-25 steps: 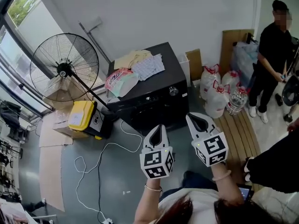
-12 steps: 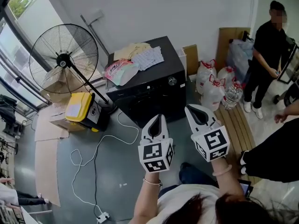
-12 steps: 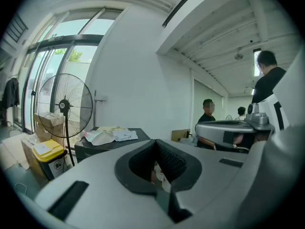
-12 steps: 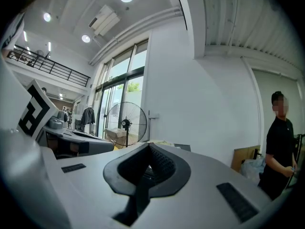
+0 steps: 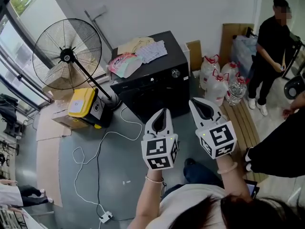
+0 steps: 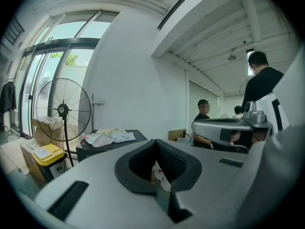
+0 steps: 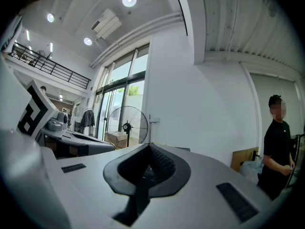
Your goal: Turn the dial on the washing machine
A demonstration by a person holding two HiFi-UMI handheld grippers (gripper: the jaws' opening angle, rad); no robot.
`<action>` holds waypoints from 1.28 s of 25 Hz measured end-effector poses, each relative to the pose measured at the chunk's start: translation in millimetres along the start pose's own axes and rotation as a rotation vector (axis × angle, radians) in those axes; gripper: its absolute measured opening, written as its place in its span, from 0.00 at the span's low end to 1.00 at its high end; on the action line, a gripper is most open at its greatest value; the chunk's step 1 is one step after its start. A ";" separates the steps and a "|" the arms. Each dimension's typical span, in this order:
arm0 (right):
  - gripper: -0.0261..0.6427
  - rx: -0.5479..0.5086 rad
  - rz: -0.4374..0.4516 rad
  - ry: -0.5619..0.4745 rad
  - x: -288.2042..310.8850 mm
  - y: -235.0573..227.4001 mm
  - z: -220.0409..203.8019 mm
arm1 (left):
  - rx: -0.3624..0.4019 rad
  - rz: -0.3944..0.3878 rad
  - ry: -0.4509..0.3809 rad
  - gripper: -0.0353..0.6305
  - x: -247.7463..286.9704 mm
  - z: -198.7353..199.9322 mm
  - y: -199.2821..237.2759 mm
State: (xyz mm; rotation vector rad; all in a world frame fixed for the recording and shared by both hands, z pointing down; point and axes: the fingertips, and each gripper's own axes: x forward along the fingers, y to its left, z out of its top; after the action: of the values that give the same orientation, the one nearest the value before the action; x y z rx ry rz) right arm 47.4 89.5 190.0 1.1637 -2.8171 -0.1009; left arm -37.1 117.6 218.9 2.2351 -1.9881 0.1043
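The black washing machine (image 5: 151, 82) stands against the white wall, with its round silver dial (image 5: 176, 73) on the front panel near the top right corner. Both grippers hang side by side in the air in front of it, well short of the machine, and touch nothing. My left gripper (image 5: 164, 112) is shut and empty and points at the machine's lower front. My right gripper (image 5: 196, 103) is shut and empty too, below and right of the dial. In the left gripper view the shut jaws (image 6: 155, 142) point towards the machine (image 6: 110, 146). The right gripper view shows its shut jaws (image 7: 148, 147).
Clothes (image 5: 138, 56) lie on top of the machine. A tall standing fan (image 5: 66, 56) and a yellow box (image 5: 82, 106) stand to its left, with a white cable (image 5: 100, 151) across the floor. Water bottles (image 5: 214, 85), a wooden pallet (image 5: 245, 128) and a person in black (image 5: 272, 46) are at the right.
Both grippers have risen and moved a little nearer the washing machine, jaws still shut. The person at the right has shifted slightly.
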 end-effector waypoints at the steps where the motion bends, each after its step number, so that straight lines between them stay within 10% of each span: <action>1: 0.08 0.000 -0.002 -0.002 -3.1 2.0 1.2 | 0.001 -0.001 -0.001 0.08 -4.5 -0.1 -1.0; 32: 0.08 0.060 -0.030 -0.028 -62.0 13.3 2.2 | 0.006 0.010 -0.001 0.08 -62.3 -10.5 -27.8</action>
State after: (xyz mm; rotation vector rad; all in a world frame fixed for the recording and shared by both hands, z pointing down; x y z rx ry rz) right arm 81.6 142.7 185.4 1.2265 -2.8462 -0.0359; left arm -16.6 183.5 218.1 2.2290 -2.0021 0.1106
